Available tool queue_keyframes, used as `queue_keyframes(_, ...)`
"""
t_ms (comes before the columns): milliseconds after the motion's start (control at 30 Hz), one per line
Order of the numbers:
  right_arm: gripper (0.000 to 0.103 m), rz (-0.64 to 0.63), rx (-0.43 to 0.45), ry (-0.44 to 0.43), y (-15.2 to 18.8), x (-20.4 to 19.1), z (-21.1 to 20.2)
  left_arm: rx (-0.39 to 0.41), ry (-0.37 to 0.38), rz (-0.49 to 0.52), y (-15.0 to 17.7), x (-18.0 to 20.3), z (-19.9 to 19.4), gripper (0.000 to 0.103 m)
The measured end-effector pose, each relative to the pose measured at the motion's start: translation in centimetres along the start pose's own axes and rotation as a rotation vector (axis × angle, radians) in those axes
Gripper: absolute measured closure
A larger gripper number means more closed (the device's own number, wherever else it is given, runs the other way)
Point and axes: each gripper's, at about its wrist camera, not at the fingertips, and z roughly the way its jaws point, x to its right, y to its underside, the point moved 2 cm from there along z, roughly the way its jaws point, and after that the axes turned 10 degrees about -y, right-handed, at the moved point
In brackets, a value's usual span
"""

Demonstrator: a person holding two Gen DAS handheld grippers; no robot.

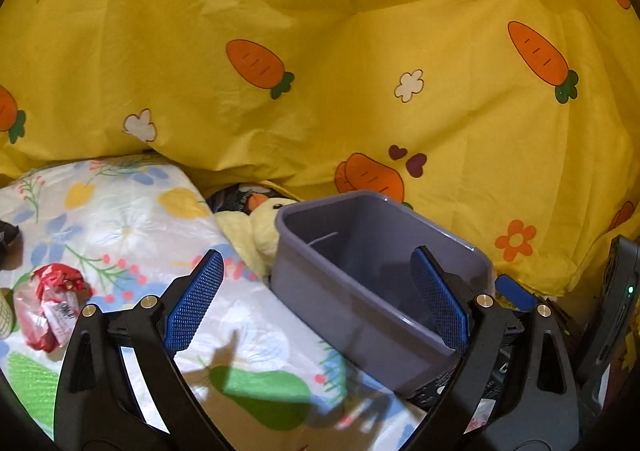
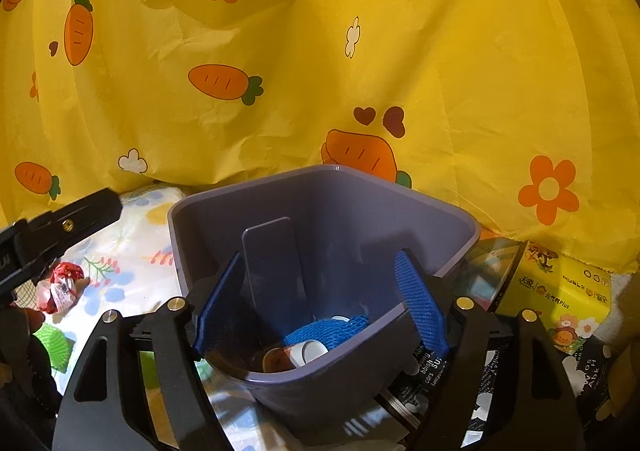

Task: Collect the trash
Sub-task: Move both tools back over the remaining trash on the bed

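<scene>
I keep the grey bin on the bed as my anchor, parked against the yellow carrot-print duvet so it sits close to everything I am gathering and its mouth faces up toward me. Inside the bin, at its bottom, lie a blue mesh piece, a small white cap and a brownish round bit, so some rubbish has already gone in. My right hand-held gripper hangs over the bin's near rim with its blue pads spread wide, one to either side of the opening; nothing is pinched between them and they press on nothing that I can see. My left hand-held gripper sits to the left of the bin, its right pad overlapping the bin's near wall in my view and its left pad over the floral pillow; it too is wide open and empty. Whether that right pad actually touches the wall I cannot tell. The next piece of trash, a crumpled red and clear wrapper, lies on the pillow well left of the bin, untouched. I judge it to be what the left side should reach for, which is why those jaws stand ready. A plush duck peeks out just behind the bin's left corner, and a yellow tissue pack rests just right of the bin.
</scene>
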Motion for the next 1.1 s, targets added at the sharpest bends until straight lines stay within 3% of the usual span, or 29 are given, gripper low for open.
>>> queue_keyframes(400,0.022,-0.007,0.084,-0.037,-0.6,-2.6,-3.3,0.025,-0.183,-0.096,3.1,-7.6,-7.7,0.01)
queue_keyframes(567,0.022,-0.023,0.079,-0.104,0.1,-4.9,-4.7,0.03,-0.314,-0.145,5.3,-12.2,-11.4,0.01)
queue_keyframes(833,0.022,-0.119,0.011,-0.279,3.3,-12.3,-5.5,0.014,-0.519,-0.192,8.9,-19.1,-16.3,0.01)
queue_keyframes(1100,0.022,-0.198,-0.106,-0.387,6.8,-19.1,-3.7,-0.01,-0.578,-0.221,10.8,-22.5,-18.8,0.01)
